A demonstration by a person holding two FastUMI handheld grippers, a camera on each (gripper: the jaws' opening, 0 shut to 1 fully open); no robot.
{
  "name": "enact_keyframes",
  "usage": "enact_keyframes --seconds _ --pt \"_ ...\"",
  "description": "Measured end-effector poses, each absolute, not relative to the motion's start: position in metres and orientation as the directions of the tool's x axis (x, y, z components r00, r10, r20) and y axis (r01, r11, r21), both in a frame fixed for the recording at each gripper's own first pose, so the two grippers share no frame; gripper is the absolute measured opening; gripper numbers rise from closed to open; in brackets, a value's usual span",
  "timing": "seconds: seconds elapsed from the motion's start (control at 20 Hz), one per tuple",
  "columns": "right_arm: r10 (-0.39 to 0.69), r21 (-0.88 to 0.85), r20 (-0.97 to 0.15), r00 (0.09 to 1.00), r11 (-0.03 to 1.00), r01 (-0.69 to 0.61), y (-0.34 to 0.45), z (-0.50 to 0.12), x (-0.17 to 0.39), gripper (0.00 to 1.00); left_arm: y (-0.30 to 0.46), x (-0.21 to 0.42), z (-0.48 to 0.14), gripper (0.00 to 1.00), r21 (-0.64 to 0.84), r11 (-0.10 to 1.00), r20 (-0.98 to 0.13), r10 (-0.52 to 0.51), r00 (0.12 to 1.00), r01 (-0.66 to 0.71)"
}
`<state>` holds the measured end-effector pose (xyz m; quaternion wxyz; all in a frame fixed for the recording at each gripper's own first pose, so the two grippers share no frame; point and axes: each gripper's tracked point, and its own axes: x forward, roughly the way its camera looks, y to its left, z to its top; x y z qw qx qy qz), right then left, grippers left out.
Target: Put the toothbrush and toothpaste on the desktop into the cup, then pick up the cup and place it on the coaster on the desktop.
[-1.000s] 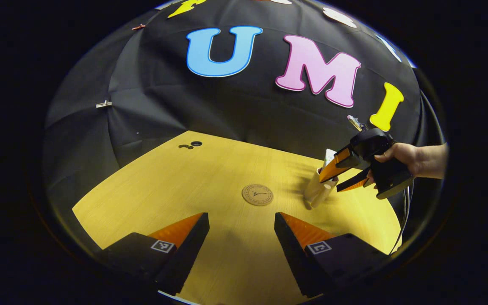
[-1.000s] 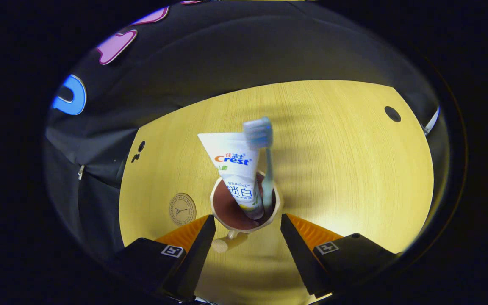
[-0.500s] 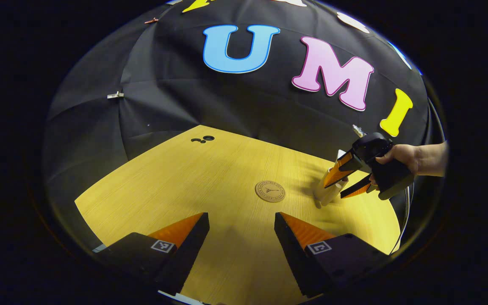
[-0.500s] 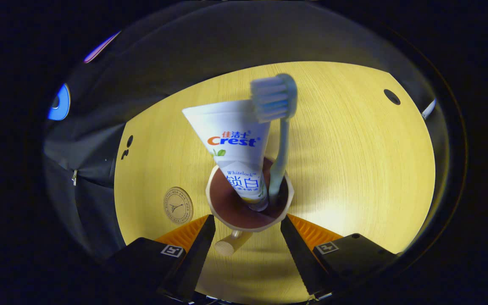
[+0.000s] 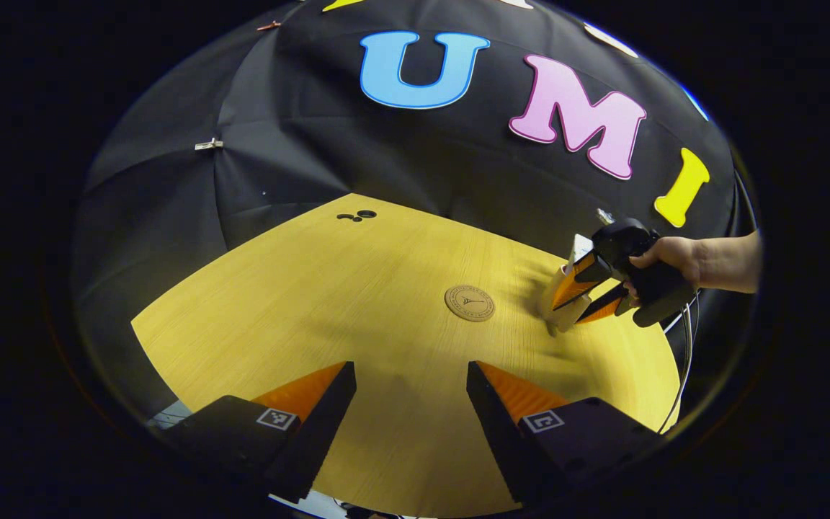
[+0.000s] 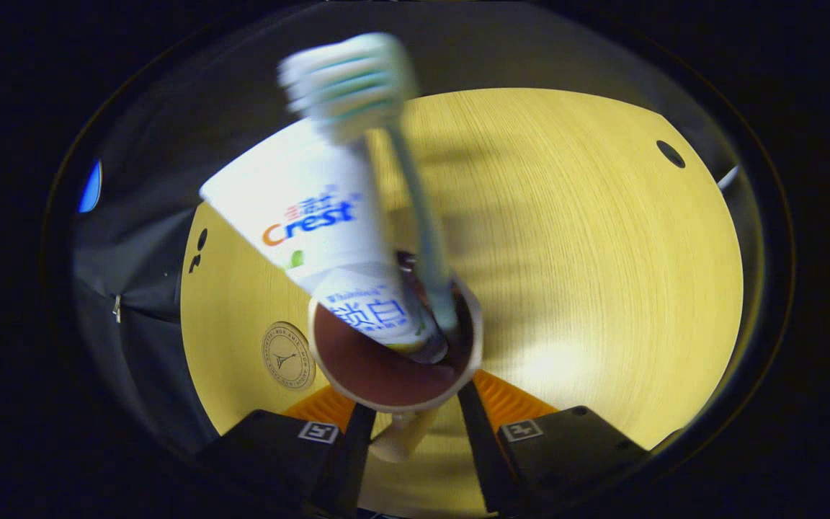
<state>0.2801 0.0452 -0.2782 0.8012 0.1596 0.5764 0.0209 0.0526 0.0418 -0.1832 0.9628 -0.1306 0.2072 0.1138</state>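
A beige cup [image 6: 395, 398] with a brown inside holds a white toothpaste tube [image 6: 314, 223] and a pale toothbrush [image 6: 346, 83], bristles up and blurred. My right gripper [image 6: 415, 411] has its fingers drawn in under the cup's rim, on either side of the stubby handle [image 6: 397, 440]. In the left gripper view that gripper [image 5: 579, 295] clasps the cup [image 5: 558, 310] at the table's right side, with a hand [image 5: 674, 252] holding it. The round coaster [image 5: 470, 303] lies bare just left of the cup; in the right gripper view the coaster [image 6: 289, 355] is at lower left. My left gripper [image 5: 411, 375] hangs open over the near table.
The yellow wooden table [image 5: 300, 288] has small dark holes [image 5: 357, 215] near its far edge and one hole [image 6: 671, 153] at its right side. Black cloth walls stand close behind the table. A cable [image 5: 685, 360] trails from the right gripper.
My right gripper went forward onto the cup and its fingers drew together around it; the cup now looms larger and leans. The left gripper drew back a little, staying open.
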Motion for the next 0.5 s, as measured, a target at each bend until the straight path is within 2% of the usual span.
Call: enact_keyframes --seconds 0.05,0.1,0.15,0.2,0.25,0.35,0.45,0.5 --pt "0.214 0.275 -0.917 0.337 0.95 0.146 0.046 -0.278 0.281 0.6 0.04 0.052 -0.184 0.98 -0.2 0.941 -0.432 0.164 0.887 -0.272" --pt "0.216 0.276 -0.916 0.339 0.951 0.137 0.046 -0.281 0.281 0.43 0.038 0.05 -0.184 0.98 -0.198 0.943 -0.435 0.162 0.886 -0.269" --pt "0.22 0.277 -0.916 0.335 0.952 0.133 0.046 -0.281 0.28 0.43 0.037 0.05 -0.184 0.98 -0.197 0.943 -0.436 0.16 0.885 -0.268" --pt "0.22 0.277 -0.917 0.333 0.951 0.135 0.045 -0.279 0.279 0.38 0.035 0.05 -0.184 0.98 -0.198 0.944 -0.437 0.158 0.885 -0.266" --pt "0.224 0.279 -0.918 0.327 0.951 0.131 0.045 -0.279 0.279 0.43 0.032 0.051 -0.185 0.98 -0.201 0.944 -0.439 0.154 0.885 -0.263" --pt "0.223 0.271 -0.921 0.319 0.956 0.115 0.042 -0.28 0.279 0.4 0.028 0.051 -0.186 0.98 -0.208 0.943 -0.444 0.145 0.884 -0.259" --pt "0.215 0.26 -0.917 0.335 0.961 0.094 0.041 -0.279 0.28 0.29 0.023 0.051 -0.187 0.98 -0.211 0.944 -0.452 0.137 0.882 -0.255" --pt "0.221 0.264 -0.912 0.345 0.961 0.082 0.039 -0.277 0.279 0.27 0.022 0.051 -0.189 0.98 -0.211 0.945 -0.453 0.134 0.881 -0.252"
